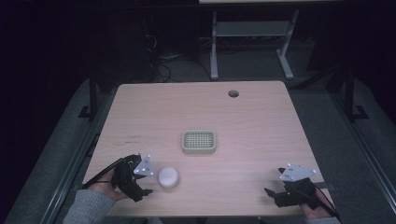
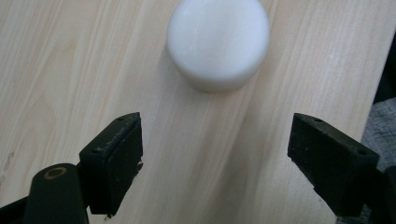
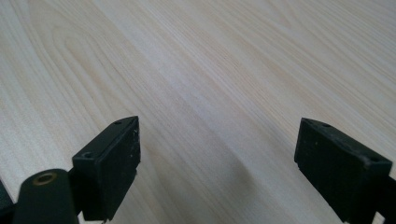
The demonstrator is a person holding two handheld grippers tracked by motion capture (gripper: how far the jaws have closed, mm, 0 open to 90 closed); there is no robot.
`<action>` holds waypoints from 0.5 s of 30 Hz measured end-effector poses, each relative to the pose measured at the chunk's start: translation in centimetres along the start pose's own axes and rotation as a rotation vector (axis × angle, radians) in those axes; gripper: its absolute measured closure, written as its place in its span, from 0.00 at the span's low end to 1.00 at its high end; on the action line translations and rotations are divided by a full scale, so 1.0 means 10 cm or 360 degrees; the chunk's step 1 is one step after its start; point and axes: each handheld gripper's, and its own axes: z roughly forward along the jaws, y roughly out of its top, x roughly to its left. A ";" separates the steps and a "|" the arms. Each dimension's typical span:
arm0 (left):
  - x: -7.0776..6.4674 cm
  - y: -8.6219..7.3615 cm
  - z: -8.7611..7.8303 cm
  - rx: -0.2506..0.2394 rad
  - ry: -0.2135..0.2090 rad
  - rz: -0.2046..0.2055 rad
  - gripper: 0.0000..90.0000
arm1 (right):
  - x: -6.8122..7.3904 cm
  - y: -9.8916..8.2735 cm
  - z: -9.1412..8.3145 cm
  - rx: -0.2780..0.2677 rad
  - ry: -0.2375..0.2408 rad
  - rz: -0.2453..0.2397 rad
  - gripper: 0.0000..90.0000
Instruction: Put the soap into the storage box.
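While the left gripper (image 1: 148, 183) is gaping wide and empty at lower left, white puck (image 1: 168, 178) sitting just beside it, right gripper (image 1: 272, 196) spreading empty at lower right, pale wooden table (image 1: 243, 121) lying under a dark room, tray (image 1: 198, 142) resting mid-frame.

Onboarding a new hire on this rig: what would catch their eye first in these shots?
Probably the round white smooth object near the front left of the pale wooden table, just ahead of the open left tool, untouched. Next, the small pale green rectangular basket with a grid base at the table's centre. The right tool is open over bare wood at front right.
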 end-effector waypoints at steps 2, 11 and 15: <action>0.01 0.04 0.00 0.0004 -0.0001 0.0017 0.20 | 0.01 0.00 0.00 -0.0007 0.0008 0.0024 0.15; 0.03 0.24 0.01 0.0033 -0.0022 0.0083 0.20 | 0.01 0.01 0.01 -0.0003 0.0009 -0.0005 0.15; 0.04 0.30 0.04 0.0056 -0.0033 0.0111 0.20 | 0.02 0.01 0.00 -0.0005 0.0011 -0.0002 0.15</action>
